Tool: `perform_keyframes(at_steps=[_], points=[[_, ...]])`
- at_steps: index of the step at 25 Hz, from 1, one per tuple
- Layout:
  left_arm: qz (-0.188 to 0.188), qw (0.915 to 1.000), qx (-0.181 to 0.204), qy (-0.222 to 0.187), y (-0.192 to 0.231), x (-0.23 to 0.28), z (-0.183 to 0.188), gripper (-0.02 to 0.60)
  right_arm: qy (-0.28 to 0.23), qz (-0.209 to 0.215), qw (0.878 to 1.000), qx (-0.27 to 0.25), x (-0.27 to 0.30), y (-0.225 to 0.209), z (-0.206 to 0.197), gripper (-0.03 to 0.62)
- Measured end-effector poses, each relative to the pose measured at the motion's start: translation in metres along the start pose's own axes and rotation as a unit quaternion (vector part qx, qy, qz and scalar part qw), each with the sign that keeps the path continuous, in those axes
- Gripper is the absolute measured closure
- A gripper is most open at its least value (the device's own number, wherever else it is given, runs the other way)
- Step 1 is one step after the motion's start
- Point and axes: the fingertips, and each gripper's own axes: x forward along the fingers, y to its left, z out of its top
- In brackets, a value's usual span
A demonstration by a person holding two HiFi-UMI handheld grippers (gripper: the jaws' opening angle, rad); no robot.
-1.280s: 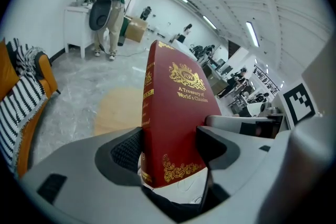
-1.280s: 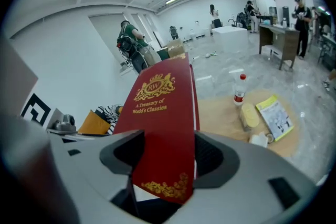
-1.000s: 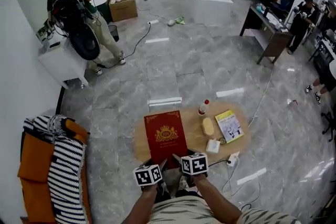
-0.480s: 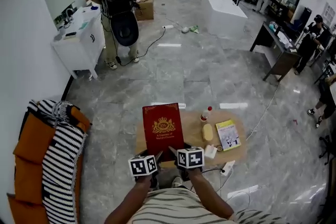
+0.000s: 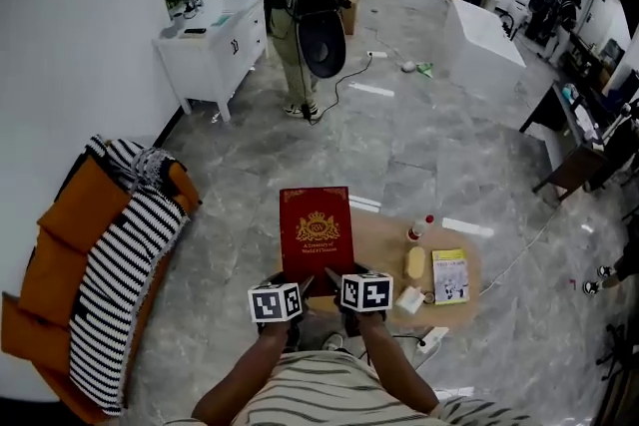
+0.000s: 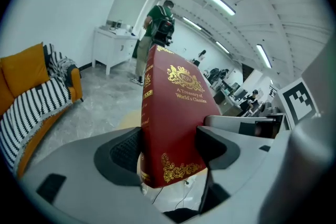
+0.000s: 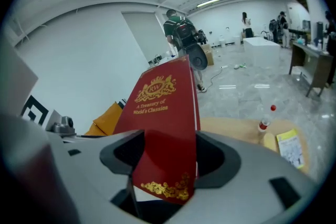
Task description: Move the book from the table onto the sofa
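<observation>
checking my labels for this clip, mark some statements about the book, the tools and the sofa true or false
1. The left tool and the right tool are both shut on the red book. True.
2. The red book lies on the sofa. False: it is held in the air by the round table.
3. A yellow booklet lies on the round table. True.
4. The sofa is bare. False: a striped blanket drapes over it.

Count was: 1 red book (image 5: 317,232), 1 yellow booklet (image 5: 450,275), 1 red-capped bottle (image 5: 416,229), 1 round table (image 5: 379,249), 1 orange sofa (image 5: 60,254), 1 striped blanket (image 5: 120,284), 2 grippers (left gripper (image 5: 297,286), right gripper (image 5: 332,280)).
</observation>
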Motion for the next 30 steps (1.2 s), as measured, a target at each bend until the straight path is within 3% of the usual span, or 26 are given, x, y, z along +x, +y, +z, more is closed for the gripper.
perform_keyframes(at_steps=[10,19,23,30], points=[[0.058,0.994,-0.081,-0.045,0.053,-0.046,-0.019,0.257,0.038,0.063,0.994,-0.077,0.027,0.067,-0.015,0.296],[0.119,0.9781,-0.147,-0.087,0.123,-0.096,-0.023,0.256,0.081,0.127,0.979,-0.137,0.068,0.148,-0.026,0.296],[0.15,0.9663,-0.176,-0.113,0.176,-0.135,-0.025,0.257,0.097,0.161,0.968,-0.168,0.096,0.213,-0.036,0.296],[0.198,0.935,-0.247,-0.16,0.271,-0.208,-0.041,0.256,0.133,0.219,0.935,-0.245,0.14,0.334,-0.066,0.296]])
